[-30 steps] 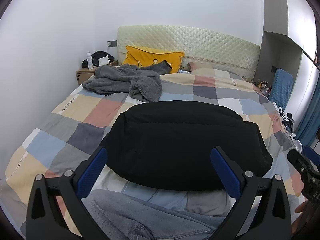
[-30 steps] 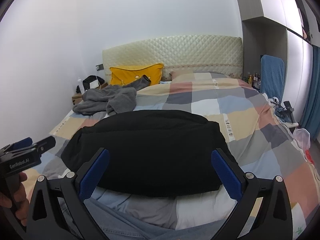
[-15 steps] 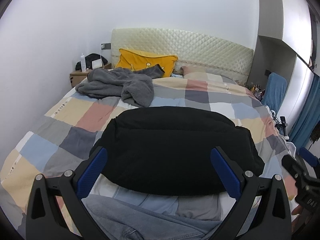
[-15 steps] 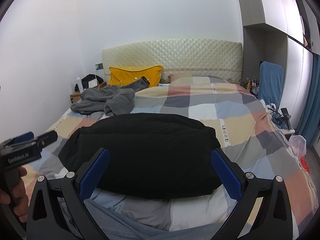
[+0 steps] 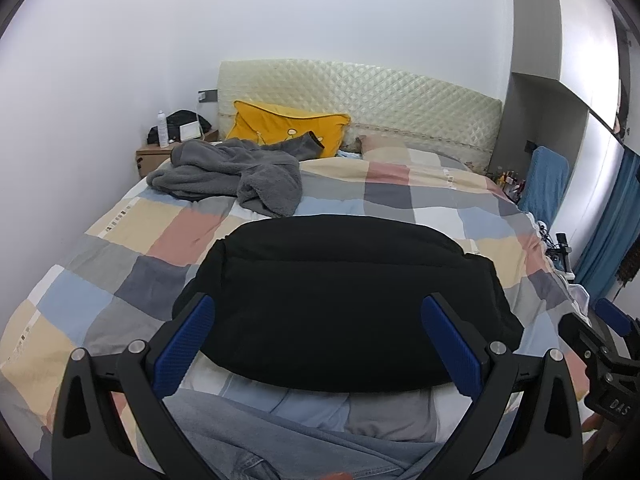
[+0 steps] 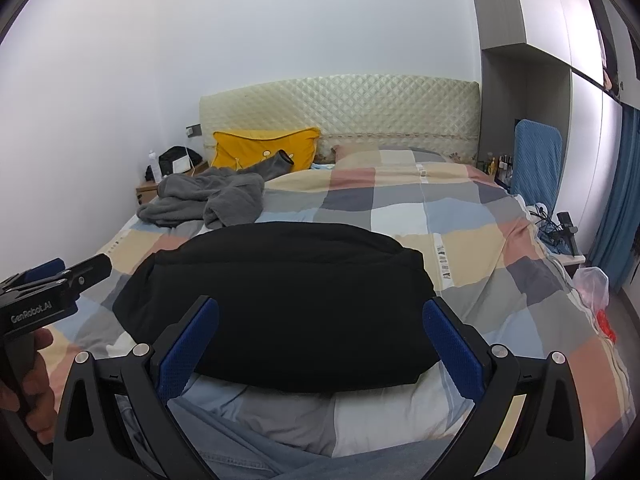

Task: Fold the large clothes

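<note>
A folded black garment (image 5: 344,300) lies flat on the checked bedspread (image 5: 120,292), near the foot of the bed; it also shows in the right wrist view (image 6: 288,300). My left gripper (image 5: 318,320) is open and empty, held back from the garment's near edge. My right gripper (image 6: 320,322) is open and empty too, also short of the near edge. A crumpled grey fleece garment (image 5: 232,176) lies at the far left of the bed, also in the right wrist view (image 6: 208,198). Blue denim (image 5: 256,440) shows at the bottom.
A yellow pillow (image 5: 288,128) leans on the quilted headboard (image 5: 360,96). A bedside table (image 5: 156,156) with a bottle and a dark bag stands at the far left. A blue chair (image 6: 536,160), cables and a plastic bag (image 6: 592,284) are on the right.
Both grippers have pulled back and tilted up a little, so the black garment sits lower and farther in view. Both stay open. The clothes have not moved.
</note>
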Demonstrator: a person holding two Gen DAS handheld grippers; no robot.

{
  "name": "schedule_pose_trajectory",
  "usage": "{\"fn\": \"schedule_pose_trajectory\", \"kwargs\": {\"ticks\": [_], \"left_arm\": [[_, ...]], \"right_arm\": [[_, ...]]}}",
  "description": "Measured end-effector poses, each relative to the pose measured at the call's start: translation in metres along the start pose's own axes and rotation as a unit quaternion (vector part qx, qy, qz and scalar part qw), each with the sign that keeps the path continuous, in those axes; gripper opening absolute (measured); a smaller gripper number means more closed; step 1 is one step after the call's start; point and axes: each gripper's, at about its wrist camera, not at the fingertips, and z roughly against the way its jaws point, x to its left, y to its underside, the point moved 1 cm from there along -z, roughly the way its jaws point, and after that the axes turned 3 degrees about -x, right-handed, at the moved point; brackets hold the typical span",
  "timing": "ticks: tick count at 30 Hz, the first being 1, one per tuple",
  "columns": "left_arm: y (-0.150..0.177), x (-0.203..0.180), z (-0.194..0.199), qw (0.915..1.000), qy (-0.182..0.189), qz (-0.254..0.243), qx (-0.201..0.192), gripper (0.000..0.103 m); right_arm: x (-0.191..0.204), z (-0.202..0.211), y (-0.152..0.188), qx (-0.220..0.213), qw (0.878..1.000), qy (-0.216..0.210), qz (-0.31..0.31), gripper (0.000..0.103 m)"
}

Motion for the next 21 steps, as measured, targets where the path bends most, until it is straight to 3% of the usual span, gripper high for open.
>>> {"fn": "schedule_pose_trajectory", "kwargs": {"ticks": [21], "left_arm": [[0.009, -0.003, -0.007, 0.9996, 0.013, -0.006, 0.024, 0.102]], "right_arm": [[-0.001, -0.006, 0.012, 0.009, 1.0, 0.01, -0.005, 0.103]]}}
